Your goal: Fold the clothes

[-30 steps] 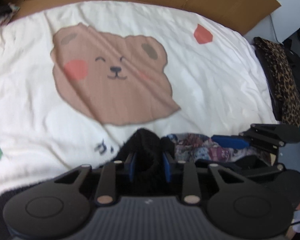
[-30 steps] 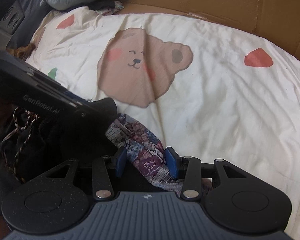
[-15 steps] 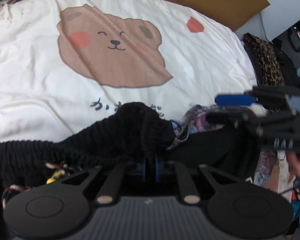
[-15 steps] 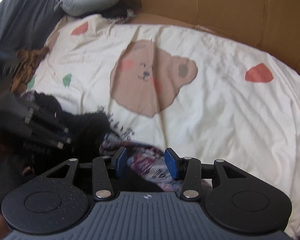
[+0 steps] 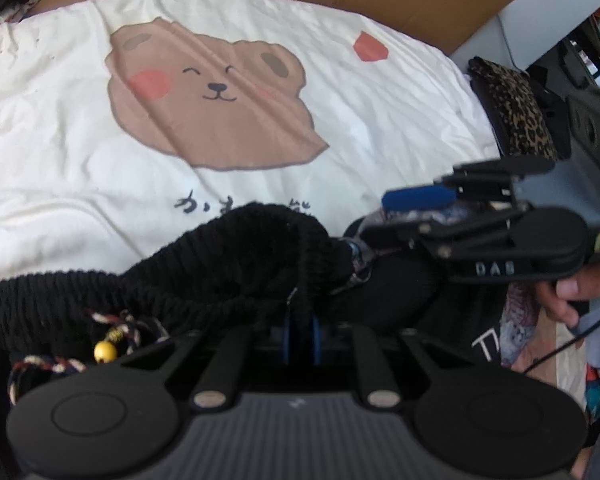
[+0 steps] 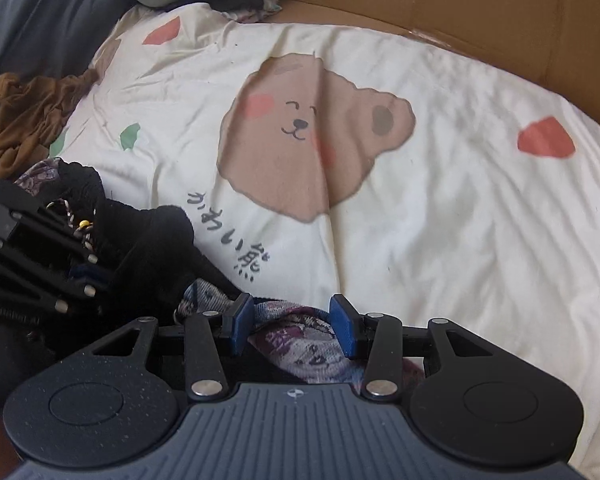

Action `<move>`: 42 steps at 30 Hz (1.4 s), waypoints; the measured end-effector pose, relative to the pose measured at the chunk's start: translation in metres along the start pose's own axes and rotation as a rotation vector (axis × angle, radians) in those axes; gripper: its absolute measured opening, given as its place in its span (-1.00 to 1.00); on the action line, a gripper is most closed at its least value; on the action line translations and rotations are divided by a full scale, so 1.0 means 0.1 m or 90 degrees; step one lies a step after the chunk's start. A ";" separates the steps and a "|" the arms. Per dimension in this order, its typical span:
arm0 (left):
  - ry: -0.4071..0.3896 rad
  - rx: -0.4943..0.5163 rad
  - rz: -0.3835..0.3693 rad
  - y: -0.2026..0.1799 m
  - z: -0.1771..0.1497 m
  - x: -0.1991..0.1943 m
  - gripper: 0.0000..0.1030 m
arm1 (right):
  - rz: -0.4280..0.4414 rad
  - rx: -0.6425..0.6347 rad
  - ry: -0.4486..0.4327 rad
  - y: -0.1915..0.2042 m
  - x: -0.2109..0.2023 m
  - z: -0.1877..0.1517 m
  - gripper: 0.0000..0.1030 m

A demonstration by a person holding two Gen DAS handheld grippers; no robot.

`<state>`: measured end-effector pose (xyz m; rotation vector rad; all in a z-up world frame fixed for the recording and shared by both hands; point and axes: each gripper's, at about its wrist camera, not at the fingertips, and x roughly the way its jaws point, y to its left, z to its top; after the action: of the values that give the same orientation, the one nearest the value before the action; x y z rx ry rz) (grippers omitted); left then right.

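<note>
Left gripper (image 5: 300,322) angled down, jaws just opened slightly yet pinching black knit garment (image 5: 236,264), right gripper (image 6: 292,322) angled down, jaws half-wide around patterned fabric (image 6: 308,344), bear-print sheet (image 6: 440,220) on bed, cardboard (image 6: 460,4) behind.

black garment (image 5: 240,264): coarse ribbed knit, matt | patterned cloth (image 6: 304,344): woven, soft | bedsheet (image 5: 380,128): creased matt cotton | cardboard (image 6: 460,4): rough, dull | gripper housing: matt plastic

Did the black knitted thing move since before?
Yes. The black knit garment, pinched by the left gripper, rose up toward the bear print on the sheet.
</note>
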<state>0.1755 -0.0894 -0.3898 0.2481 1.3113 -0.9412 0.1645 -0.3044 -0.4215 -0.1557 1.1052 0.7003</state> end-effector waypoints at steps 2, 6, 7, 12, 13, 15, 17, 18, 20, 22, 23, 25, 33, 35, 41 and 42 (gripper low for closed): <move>-0.005 0.001 -0.003 -0.01 0.04 -0.01 -0.61 | -0.001 0.008 0.003 -0.02 -0.01 -0.05 -0.05; -0.027 0.020 -0.015 -0.08 0.11 -0.08 -0.14 | -0.010 0.017 0.001 0.00 -0.02 -0.11 -0.05; -0.032 0.025 -0.019 -0.10 0.12 -0.10 -0.10 | -0.013 0.015 0.000 0.02 -0.02 -0.12 -0.05; -0.041 0.013 -0.032 -0.13 0.24 -0.02 0.13 | -0.022 0.019 -0.002 0.05 -0.04 -0.15 -0.05; -0.038 0.009 -0.038 -0.13 0.27 0.02 0.13 | -0.023 0.020 -0.002 0.05 -0.04 -0.15 -0.05; -0.031 0.007 -0.041 -0.15 0.31 0.08 0.11 | -0.026 0.020 -0.003 0.06 -0.05 -0.16 -0.05; -0.021 0.009 -0.043 -0.17 0.33 0.16 0.07 | -0.027 0.019 -0.004 0.07 -0.06 -0.18 -0.05; -0.014 0.005 -0.046 -0.16 0.33 0.20 0.06 | -0.028 0.018 -0.005 0.07 -0.06 -0.19 -0.05; -0.003 -0.004 -0.044 -0.13 0.33 0.28 -0.15 | -0.028 0.017 -0.005 0.07 -0.06 -0.20 -0.05; 0.006 -0.013 -0.037 -0.10 0.31 0.35 -0.31 | -0.028 0.018 -0.005 0.07 -0.06 -0.20 -0.05; 0.007 -0.020 -0.037 -0.09 0.30 0.37 -0.38 | -0.028 0.017 -0.005 0.07 -0.06 -0.21 -0.05; -0.007 -0.049 -0.048 -0.02 0.29 0.36 -0.50 | -0.028 0.014 -0.004 0.08 -0.06 -0.22 -0.05; -0.080 -0.028 -0.042 -0.03 0.15 0.16 -0.73 | -0.004 0.016 -0.003 0.03 -0.14 -0.16 -0.05; -0.093 -0.025 -0.033 -0.04 0.09 0.14 -0.73 | 0.006 0.017 -0.012 0.00 -0.19 -0.10 -0.05; -0.154 0.010 -0.011 -0.11 -0.05 0.06 -0.73 | 0.041 -0.007 -0.033 -0.01 -0.25 0.10 -0.05; -0.167 0.016 -0.010 -0.11 -0.07 0.03 -0.73 | 0.049 -0.023 -0.034 0.02 -0.25 0.13 -0.06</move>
<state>0.1623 -0.0936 -0.3911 0.1284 1.0627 -0.9692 0.1673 -0.3080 -0.3938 -0.1255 1.0525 0.7904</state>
